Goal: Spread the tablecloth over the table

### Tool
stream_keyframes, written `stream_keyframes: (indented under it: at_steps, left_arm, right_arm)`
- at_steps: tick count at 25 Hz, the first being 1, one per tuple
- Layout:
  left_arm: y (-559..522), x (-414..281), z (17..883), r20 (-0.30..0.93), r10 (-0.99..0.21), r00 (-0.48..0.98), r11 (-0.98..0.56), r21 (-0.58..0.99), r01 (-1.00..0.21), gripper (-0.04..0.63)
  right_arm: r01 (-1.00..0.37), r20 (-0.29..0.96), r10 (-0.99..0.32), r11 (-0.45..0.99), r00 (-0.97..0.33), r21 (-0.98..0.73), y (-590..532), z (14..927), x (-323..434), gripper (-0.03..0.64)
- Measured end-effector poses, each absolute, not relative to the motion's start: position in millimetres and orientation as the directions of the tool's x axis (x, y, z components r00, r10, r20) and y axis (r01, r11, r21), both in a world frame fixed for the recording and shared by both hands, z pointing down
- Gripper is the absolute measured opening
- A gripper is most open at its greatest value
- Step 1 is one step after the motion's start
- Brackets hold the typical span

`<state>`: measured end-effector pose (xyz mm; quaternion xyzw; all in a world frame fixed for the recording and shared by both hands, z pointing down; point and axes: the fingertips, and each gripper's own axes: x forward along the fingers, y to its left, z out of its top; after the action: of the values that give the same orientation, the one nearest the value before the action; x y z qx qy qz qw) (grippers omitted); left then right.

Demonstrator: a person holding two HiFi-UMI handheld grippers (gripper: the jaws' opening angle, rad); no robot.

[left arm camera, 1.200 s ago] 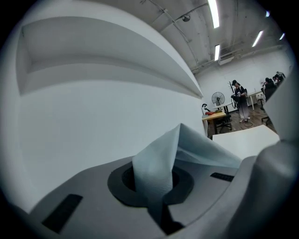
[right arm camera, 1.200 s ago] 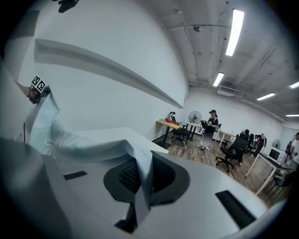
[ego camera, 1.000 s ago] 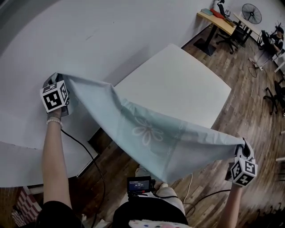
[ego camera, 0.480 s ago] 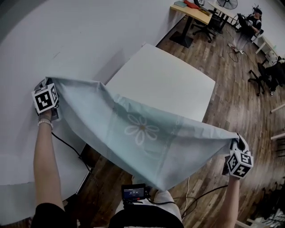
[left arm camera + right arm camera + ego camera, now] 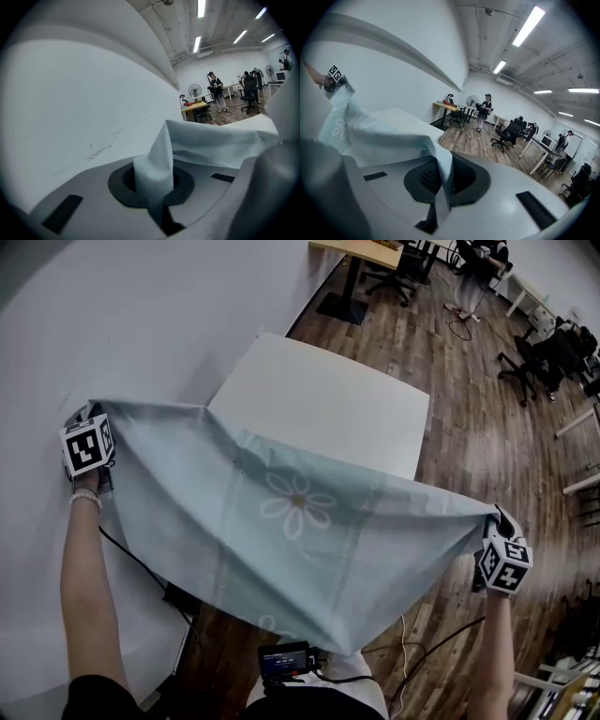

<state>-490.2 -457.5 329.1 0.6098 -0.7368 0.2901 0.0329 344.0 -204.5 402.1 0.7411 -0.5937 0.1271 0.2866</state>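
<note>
A pale blue tablecloth (image 5: 291, 531) with a white daisy print hangs stretched in the air between my two grippers, its lower edge sagging toward the floor. My left gripper (image 5: 94, 418) is shut on the cloth's left corner (image 5: 157, 173), close to the white wall. My right gripper (image 5: 495, 519) is shut on the right corner (image 5: 440, 178) over the wooden floor. The white square table (image 5: 328, 399) stands beyond the cloth; the cloth's upper edge overlaps the table's near side in the head view. The table (image 5: 401, 117) also shows in the right gripper view.
A white wall (image 5: 141, 324) runs along the left of the table. Cables (image 5: 422, 643) lie on the wooden floor near my feet. Farther off stand a wooden desk (image 5: 361, 251), office chairs (image 5: 525, 357) and people (image 5: 484, 110).
Both grippers carried the cloth forward and lower, toward the table. The cloth is pulled wider and flatter, and its upper edge now reaches over the table's near side.
</note>
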Motion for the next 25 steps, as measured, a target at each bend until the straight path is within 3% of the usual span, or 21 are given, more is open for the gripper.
stream_keyframes:
  at_steps: [11,17,25]
  left_arm:
    - [-544,-440,340,0.413,-0.899,-0.148,-0.033,-0.401,-0.915,0.008]
    - [-568,-434,362,0.429,-0.891,-0.151,-0.047,-0.418,-0.907,0.008]
    - [-583,-420,430,0.612,-0.778,-0.144,-0.237,-0.497,-0.835,0.013]
  right_arm:
    - [-0.912,0.533,-0.748,-0.252,0.396,0.325,-231,415,402,0.029]
    - [-0.906,0.554,-0.729,-0.231,0.402,0.355,-255,433,413,0.029]
    - [-0.928,0.643,-0.671,-0.227,0.368,0.294,-265,496,415,0.029]
